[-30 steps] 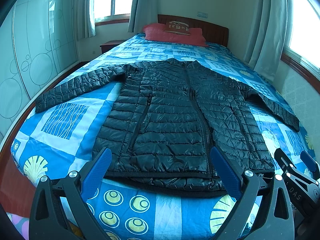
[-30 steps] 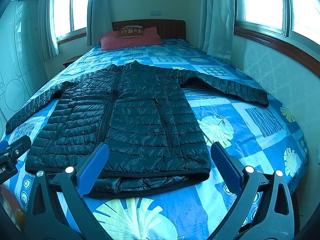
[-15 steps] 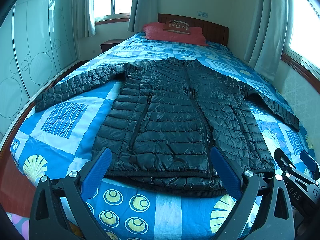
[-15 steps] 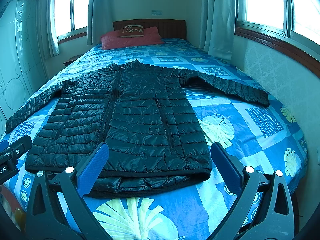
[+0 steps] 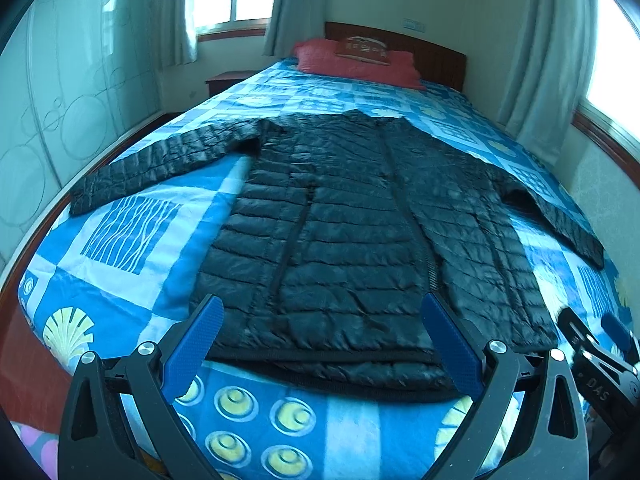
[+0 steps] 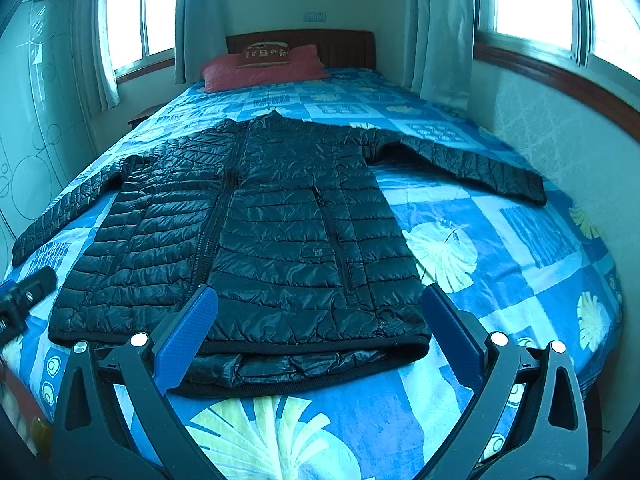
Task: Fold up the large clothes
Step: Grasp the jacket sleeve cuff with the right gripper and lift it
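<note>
A black quilted puffer jacket lies flat and zipped on the blue patterned bed, collar towards the headboard, both sleeves spread outwards. Its hem is nearest me. My left gripper hovers open in front of the hem's left half, blue pads wide apart with nothing between them. My right gripper hovers open before the hem's right half, also empty. Each gripper shows at the edge of the other's view: the right gripper at lower right and the left gripper at far left.
The bed fills the room, with a red pillow and a wooden headboard at the far end. A wardrobe with glass doors runs along the left. A wall with windows and curtains is close on the right.
Both grippers have edged slightly forward and up over the hem; the jacket has not moved and both stay open.
</note>
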Demonstrator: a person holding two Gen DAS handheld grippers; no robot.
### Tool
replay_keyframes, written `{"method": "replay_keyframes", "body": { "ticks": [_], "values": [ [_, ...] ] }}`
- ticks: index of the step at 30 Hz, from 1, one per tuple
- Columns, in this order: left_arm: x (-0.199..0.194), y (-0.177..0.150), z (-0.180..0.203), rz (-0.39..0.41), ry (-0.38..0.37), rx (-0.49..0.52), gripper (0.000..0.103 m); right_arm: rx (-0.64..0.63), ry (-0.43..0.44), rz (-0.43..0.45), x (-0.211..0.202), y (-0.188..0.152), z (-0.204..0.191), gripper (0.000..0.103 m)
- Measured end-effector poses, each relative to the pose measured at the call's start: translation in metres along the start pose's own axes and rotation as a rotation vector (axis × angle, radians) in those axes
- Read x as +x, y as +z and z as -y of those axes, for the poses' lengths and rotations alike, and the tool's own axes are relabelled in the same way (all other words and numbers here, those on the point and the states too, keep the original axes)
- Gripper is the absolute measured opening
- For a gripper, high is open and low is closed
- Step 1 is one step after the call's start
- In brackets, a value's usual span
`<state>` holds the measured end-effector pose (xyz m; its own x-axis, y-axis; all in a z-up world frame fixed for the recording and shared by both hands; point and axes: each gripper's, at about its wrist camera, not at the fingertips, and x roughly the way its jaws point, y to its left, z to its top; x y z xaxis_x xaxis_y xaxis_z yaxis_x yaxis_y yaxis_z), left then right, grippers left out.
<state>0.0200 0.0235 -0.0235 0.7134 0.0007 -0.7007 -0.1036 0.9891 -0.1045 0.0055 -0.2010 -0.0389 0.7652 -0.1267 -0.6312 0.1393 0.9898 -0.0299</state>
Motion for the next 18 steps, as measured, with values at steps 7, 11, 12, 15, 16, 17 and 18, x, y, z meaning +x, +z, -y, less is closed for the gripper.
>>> {"method": "replay_keyframes", "body": {
  "ticks": [7,11,12,15,16,17,18],
  "values": [
    [0.043,0.026,-0.074,0.010,0.127,-0.168,0.098,0.180,0.100,-0.050,0.048,0.018,0.055,0.101],
    [0.085,0.042,-0.138,0.008,0.245,-0.277,0.098,0.301,0.070,-0.062,0.081,0.033,0.104,0.072],
    [0.095,0.044,-0.151,-0.004,0.268,-0.301,0.098,0.350,0.064,-0.071,0.091,0.037,0.122,0.071],
    [0.126,0.051,-0.190,-0.045,0.320,-0.370,0.098,0.487,0.091,-0.030,0.114,0.045,0.172,0.071],
    [0.135,0.052,-0.202,-0.055,0.328,-0.394,0.098,0.537,0.087,-0.019,0.121,0.047,0.190,0.071],
    [0.142,0.054,-0.212,-0.060,0.335,-0.414,0.098,0.572,0.085,-0.009,0.126,0.049,0.202,0.071],
    [0.148,0.054,-0.219,-0.061,0.346,-0.428,0.098,0.615,0.089,0.009,0.132,0.050,0.219,0.071]
  ]
}}
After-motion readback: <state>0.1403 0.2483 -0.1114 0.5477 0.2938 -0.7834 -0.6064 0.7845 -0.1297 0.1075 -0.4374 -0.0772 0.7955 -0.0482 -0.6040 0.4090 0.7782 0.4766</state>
